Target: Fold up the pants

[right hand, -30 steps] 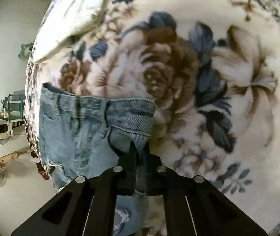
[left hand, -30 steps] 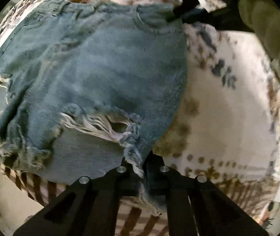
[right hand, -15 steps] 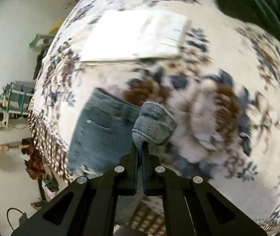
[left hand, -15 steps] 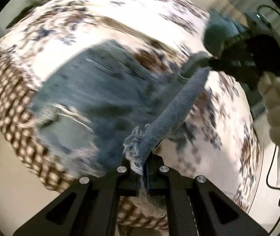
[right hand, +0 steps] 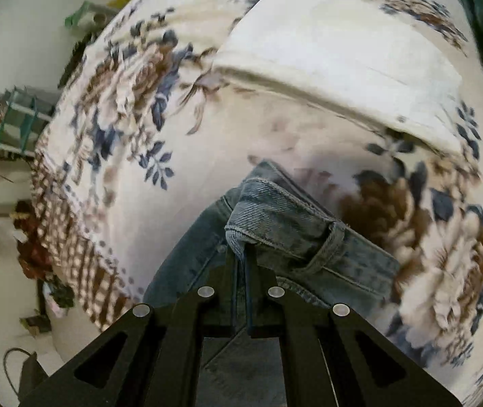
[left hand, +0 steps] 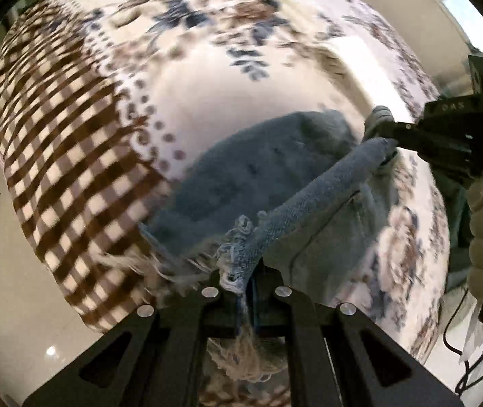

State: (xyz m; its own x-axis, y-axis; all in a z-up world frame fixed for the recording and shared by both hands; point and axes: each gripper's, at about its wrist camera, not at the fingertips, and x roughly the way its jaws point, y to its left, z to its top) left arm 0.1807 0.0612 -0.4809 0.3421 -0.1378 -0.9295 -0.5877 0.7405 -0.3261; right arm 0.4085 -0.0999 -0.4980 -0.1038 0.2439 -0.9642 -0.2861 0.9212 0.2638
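the denim pants (left hand: 262, 176) hang lifted above the floral bedspread (left hand: 207, 84) — left tool (left hand: 246, 279) clamped on the frayed hem, right tool (right hand: 241, 254) clamped on the waistband — cloth stretched between them.

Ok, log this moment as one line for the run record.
step: folding denim shorts | left gripper: shut on frayed hem | right gripper: shut on waistband | side edge lifted over floral bedspread

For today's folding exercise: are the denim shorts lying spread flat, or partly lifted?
Partly lifted: the left gripper pinches the frayed hem, the right gripper the waistband, raising one edge of the denim shorts.
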